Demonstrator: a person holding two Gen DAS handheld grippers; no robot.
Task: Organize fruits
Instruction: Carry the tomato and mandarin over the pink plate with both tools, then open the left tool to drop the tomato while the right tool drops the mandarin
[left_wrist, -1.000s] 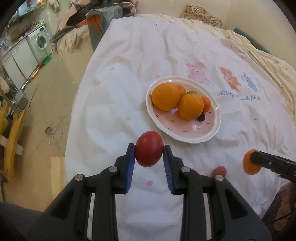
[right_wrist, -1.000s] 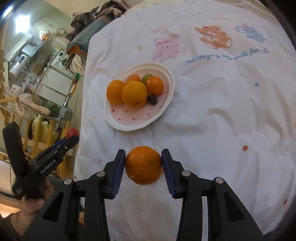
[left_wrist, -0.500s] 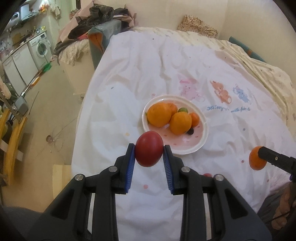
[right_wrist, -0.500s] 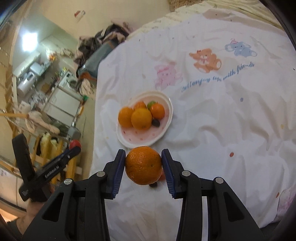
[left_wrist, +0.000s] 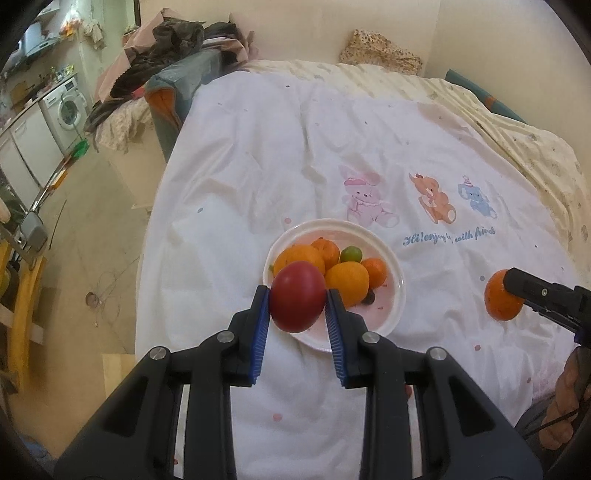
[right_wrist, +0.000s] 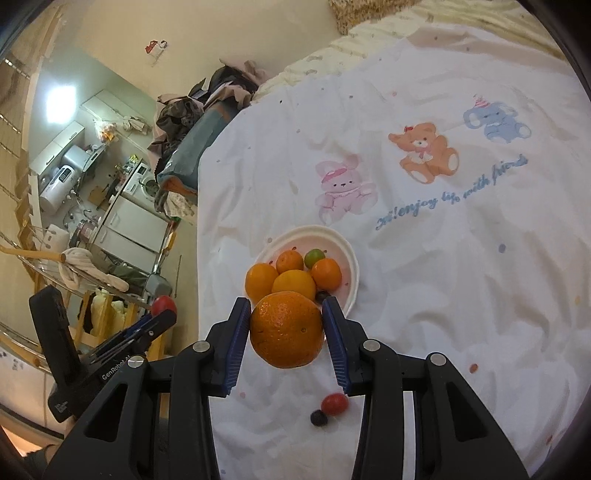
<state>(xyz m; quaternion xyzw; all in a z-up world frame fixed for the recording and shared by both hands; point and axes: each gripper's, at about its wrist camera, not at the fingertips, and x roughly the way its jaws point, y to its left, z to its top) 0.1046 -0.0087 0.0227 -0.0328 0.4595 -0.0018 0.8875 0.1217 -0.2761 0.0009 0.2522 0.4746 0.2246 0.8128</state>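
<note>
The white plate (right_wrist: 352, 280) is sitting on the bed sheet (right_wrist: 461, 266), holding four oranges, a green fruit (right_wrist: 314, 257) and a dark berry. The left tongs (left_wrist: 297, 308) are pinching a red tomato (left_wrist: 297, 301); the right tongs (right_wrist: 286, 328) are pinching an orange (right_wrist: 286, 328), both near the plate.
</note>
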